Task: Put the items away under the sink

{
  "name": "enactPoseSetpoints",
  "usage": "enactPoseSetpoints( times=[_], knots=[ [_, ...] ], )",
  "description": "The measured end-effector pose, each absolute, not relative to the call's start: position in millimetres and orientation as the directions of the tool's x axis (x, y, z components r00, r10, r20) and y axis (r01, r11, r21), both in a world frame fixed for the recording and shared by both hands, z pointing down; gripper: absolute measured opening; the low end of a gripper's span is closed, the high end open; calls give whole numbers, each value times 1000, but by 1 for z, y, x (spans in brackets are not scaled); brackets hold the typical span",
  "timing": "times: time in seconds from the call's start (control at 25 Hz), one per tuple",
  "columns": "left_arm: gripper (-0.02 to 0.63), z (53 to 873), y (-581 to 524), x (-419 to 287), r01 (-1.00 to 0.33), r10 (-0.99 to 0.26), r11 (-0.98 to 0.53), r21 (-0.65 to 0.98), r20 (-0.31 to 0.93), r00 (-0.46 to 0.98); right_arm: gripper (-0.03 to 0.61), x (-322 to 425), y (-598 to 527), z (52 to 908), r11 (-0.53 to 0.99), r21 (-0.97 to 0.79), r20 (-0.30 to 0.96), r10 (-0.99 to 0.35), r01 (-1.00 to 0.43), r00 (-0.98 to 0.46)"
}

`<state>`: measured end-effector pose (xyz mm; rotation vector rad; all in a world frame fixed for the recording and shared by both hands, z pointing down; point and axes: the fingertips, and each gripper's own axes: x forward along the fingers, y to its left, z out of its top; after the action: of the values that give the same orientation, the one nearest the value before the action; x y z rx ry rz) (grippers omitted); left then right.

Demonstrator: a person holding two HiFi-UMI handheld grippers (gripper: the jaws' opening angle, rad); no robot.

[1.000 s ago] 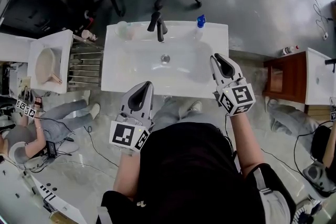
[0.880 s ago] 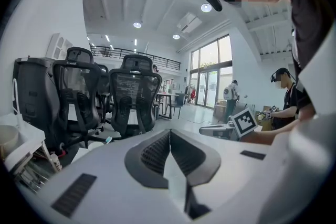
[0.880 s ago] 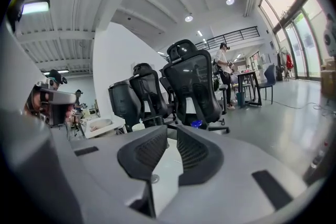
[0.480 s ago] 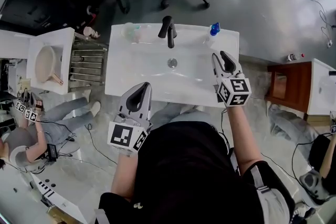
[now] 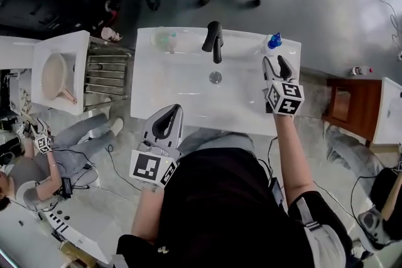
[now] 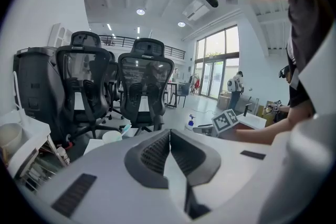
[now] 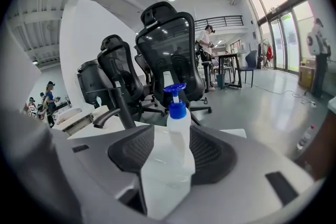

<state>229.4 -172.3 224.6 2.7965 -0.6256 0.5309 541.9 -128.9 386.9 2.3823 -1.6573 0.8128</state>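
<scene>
Between the jaws of the right claw (image 5: 277, 66) nothing is gripped yet. They've just been opened and are spread about as wide as they go, and the bottle (image 7: 176, 128) is framed dead centre in the gap, with neither pad seen pressing on it. From the head view the bottle is placed straight ahead of the tips, just past them, at the back right corner of the sink (image 5: 157, 94), well apart from the faucet (image 5: 215, 41). It's stood upright, blue pump on top, so its long axis is crossed squarely by the jaw line, which looks decent for a side grab on the clear body below the pump. Probably only a short push forward is needed before closing. A tip-over could be caused if one pad lands first. The left claw (image 5: 168, 121) is shut with nothing in it and is held at the near edge of the sink, so the bottle is clearly the right side's job. A cup (image 5: 162, 39) is parked at the back left corner.
</scene>
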Motion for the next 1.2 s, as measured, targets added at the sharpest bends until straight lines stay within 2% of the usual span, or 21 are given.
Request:
enactPoseSetpoints(
  times=[0.6, 1.2],
  knots=[
    [23, 245, -206, 213, -418, -317, -893, 165, 428, 846, 210, 567, -156, 427, -503, -107, 545, -751, -858, 372],
    [23, 237, -200, 190, -474, -384, -864, 169, 388, 838, 189, 559, -141, 407, -456, -88, 516, -781, -886, 351]
  ],
)
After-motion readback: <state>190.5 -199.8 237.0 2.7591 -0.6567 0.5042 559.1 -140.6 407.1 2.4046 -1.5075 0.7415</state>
